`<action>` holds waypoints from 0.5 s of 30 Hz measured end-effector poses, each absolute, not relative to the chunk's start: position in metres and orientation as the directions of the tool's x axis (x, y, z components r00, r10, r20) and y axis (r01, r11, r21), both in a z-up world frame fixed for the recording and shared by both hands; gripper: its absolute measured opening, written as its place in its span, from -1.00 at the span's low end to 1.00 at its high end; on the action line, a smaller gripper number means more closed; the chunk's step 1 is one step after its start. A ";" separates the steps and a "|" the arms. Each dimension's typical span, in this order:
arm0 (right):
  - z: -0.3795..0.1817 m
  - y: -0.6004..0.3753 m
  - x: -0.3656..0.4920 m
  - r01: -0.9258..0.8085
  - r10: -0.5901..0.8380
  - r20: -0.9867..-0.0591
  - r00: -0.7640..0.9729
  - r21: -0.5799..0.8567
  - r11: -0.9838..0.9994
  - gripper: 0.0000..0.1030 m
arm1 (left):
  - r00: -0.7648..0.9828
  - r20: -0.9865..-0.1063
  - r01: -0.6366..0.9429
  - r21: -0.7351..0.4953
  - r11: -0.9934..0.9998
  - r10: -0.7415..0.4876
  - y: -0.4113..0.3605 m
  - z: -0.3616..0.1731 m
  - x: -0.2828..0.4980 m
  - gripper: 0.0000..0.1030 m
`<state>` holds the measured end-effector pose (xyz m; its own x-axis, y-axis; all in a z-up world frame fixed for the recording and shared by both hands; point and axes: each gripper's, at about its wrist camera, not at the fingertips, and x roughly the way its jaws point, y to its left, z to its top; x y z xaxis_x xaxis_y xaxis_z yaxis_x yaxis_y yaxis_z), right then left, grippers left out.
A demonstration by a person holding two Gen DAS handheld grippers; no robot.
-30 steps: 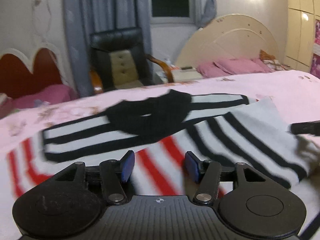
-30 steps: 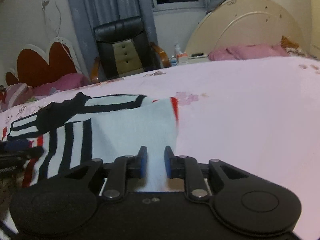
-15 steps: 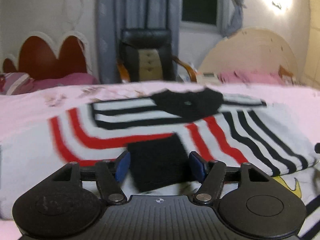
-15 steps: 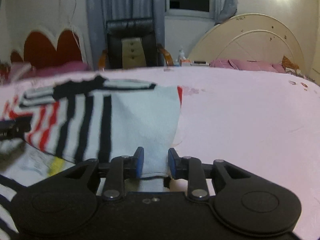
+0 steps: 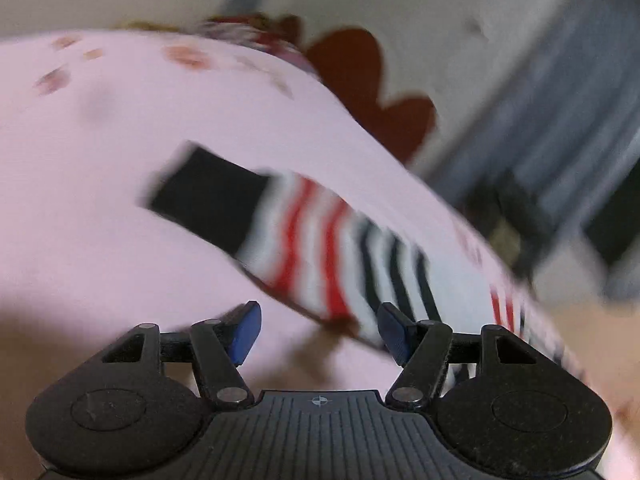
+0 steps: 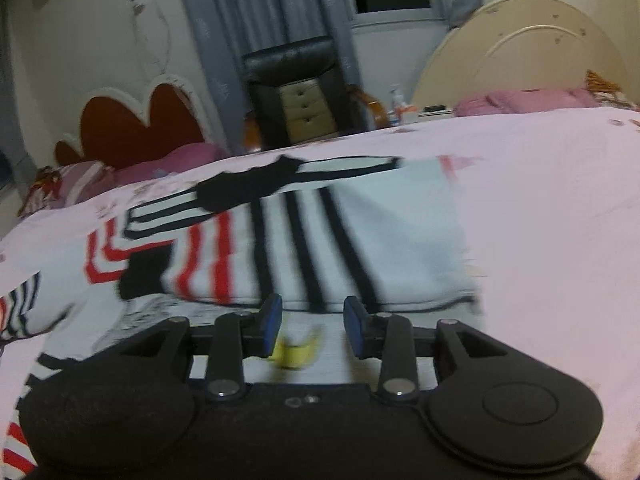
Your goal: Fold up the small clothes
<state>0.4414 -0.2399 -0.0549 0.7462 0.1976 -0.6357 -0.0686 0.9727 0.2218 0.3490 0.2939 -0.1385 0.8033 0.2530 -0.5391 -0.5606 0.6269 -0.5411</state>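
Note:
A small white sweater [image 6: 304, 240] with red and black stripes and a black collar lies partly folded on the pink bedsheet [image 6: 552, 208]. Its yellow print [image 6: 296, 354] shows between my right gripper's fingers. My right gripper [image 6: 310, 330] is open and empty just short of the folded edge. In the tilted, blurred left wrist view a striped sleeve [image 5: 316, 252] with a black cuff [image 5: 208, 204] lies spread on the sheet. My left gripper [image 5: 320, 334] is open and empty next to the sleeve's near end.
A black office chair [image 6: 304, 92] stands beyond the bed by grey curtains [image 6: 256, 20]. A red scalloped headboard [image 6: 136, 128] is at the left and a cream headboard [image 6: 520, 64] with pink pillows [image 6: 524, 100] at the right.
My right gripper has let go of the white fold and opened, backing off. My left gripper has swung left and tilted, now facing the spread sleeve.

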 end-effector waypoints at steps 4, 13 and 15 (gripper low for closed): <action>-0.053 -0.209 0.451 -0.105 0.246 -0.640 0.728 0.251 0.962 -0.34 | 0.824 -0.501 -0.560 -0.652 0.511 0.264 0.329 -0.153 0.341 0.25; -0.049 -0.174 0.461 -0.104 0.275 -0.642 0.716 0.291 0.951 -0.32 | 0.845 -0.469 -0.533 -0.717 0.449 0.256 0.362 -0.168 0.372 0.14; -0.049 -0.170 0.461 -0.102 0.272 -0.642 0.716 0.289 0.952 -0.32 | 0.833 -0.488 -0.553 -0.713 0.431 0.261 0.368 -0.171 0.376 -0.22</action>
